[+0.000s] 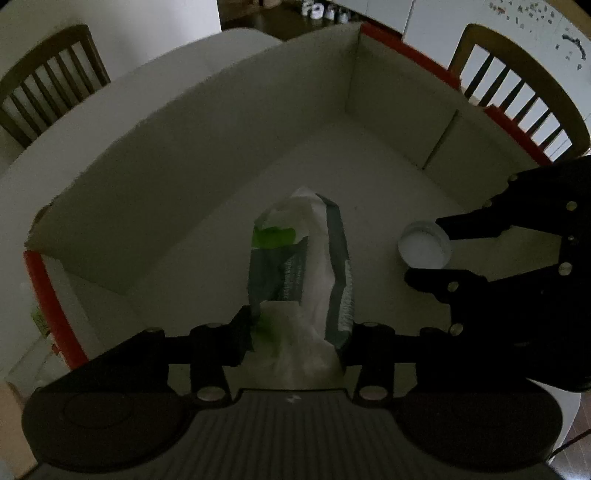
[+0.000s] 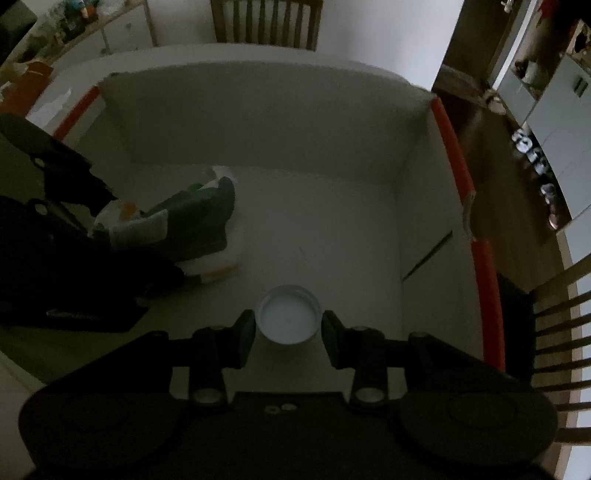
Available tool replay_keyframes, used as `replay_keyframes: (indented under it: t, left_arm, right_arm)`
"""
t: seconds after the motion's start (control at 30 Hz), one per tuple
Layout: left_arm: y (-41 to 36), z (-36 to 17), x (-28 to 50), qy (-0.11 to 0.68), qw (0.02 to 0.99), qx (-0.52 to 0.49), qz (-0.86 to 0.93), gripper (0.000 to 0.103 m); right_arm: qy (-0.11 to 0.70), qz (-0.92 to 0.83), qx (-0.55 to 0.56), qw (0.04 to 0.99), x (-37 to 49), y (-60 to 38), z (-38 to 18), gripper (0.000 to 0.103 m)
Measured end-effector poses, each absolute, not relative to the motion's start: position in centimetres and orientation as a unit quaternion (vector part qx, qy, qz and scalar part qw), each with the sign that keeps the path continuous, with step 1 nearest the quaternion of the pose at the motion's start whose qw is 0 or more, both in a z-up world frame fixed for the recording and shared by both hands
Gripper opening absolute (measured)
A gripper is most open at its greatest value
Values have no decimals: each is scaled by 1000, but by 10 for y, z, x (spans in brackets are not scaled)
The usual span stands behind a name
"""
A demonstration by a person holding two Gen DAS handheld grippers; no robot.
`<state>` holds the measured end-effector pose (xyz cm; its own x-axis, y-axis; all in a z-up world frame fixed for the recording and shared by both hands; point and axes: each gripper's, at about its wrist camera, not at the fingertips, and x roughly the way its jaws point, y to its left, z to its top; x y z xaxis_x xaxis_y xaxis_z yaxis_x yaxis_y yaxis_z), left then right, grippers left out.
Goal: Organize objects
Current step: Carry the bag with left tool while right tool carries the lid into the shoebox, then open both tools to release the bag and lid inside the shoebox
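Note:
Both grippers reach down into a large open cardboard box [image 1: 207, 155] with red tape on its rim, also in the right wrist view [image 2: 258, 122]. My left gripper [image 1: 299, 332] is shut on a crumpled grey, white and green plastic packet [image 1: 306, 258], which also shows in the right wrist view [image 2: 192, 218], low over the box floor. My right gripper [image 2: 288, 332] is open, its fingers just apart from each side of a small round white lid [image 2: 288, 318] lying on the box floor. The lid [image 1: 424, 249] and the right gripper [image 1: 432, 247] also show in the left wrist view.
The box sits on a white table [image 1: 92, 107]. Wooden chairs stand beyond it at left [image 1: 48, 85] and right [image 1: 517, 88]. A chair [image 2: 565, 325] stands just right of the box. A cluttered shelf [image 2: 74, 29] is at far left.

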<state>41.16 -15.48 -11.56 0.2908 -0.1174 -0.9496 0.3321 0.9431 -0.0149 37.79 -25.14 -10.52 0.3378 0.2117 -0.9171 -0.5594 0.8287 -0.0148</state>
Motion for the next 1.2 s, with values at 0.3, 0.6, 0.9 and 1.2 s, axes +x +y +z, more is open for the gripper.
replay_keyframes:
  t: [0.3,0.6,0.9,1.2]
  left_arm:
    - [-160,-117,421,587,791,91,-148,67]
    - [-152,-91,407,556,814,69,-157,72]
    - [-137,-54,368,499,848,46,-173,72]
    - [-111,-15,317,450,875,16,-177,72]
  right_arm:
    - [518,250,-165,801,371,-262,-98,42]
    - [489,266,-137,819,352,-277,-65,43]
    - [443,287,-120,840,341,-282,-24,43]
    - [415,298,-99,854,306,-270,1,43]
